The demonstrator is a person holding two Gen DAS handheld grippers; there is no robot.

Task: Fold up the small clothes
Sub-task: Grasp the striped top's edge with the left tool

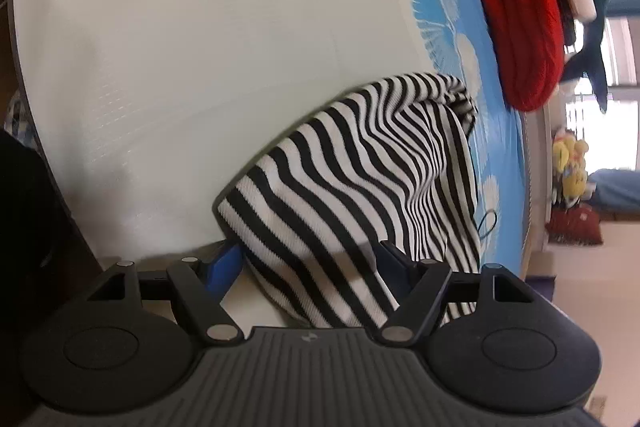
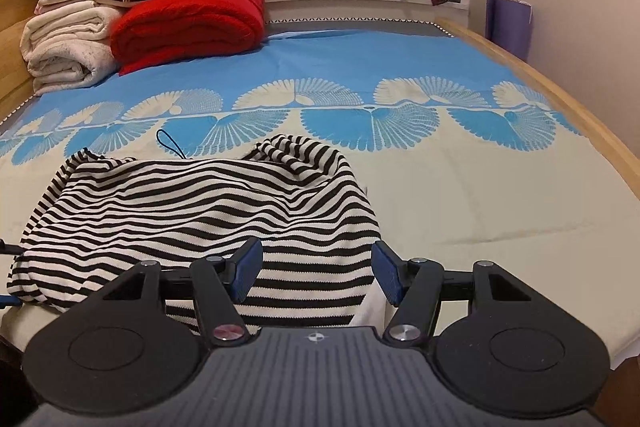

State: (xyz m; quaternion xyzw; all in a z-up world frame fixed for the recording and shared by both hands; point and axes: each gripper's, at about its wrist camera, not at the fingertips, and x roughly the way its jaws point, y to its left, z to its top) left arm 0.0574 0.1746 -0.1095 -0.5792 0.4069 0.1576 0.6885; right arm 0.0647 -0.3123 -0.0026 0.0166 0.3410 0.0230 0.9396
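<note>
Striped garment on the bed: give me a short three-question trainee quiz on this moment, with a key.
1. True or false: the striped garment lies flat and neatly folded on the bed sheet.
2. Multiple choice: what sits directly right of the rolled cream blanket in the right wrist view? A) red knit blanket B) purple board C) yellow plush toy
3. Fill in: in both views, striped cloth lies between the blue pads of the left gripper and the right gripper, whose jaws stand ____.

Key: 1 false, it is rumpled; 2 A, the red knit blanket; 3 open.

one striped garment [image 2: 200, 211], two folded blankets [image 2: 188, 19]
</note>
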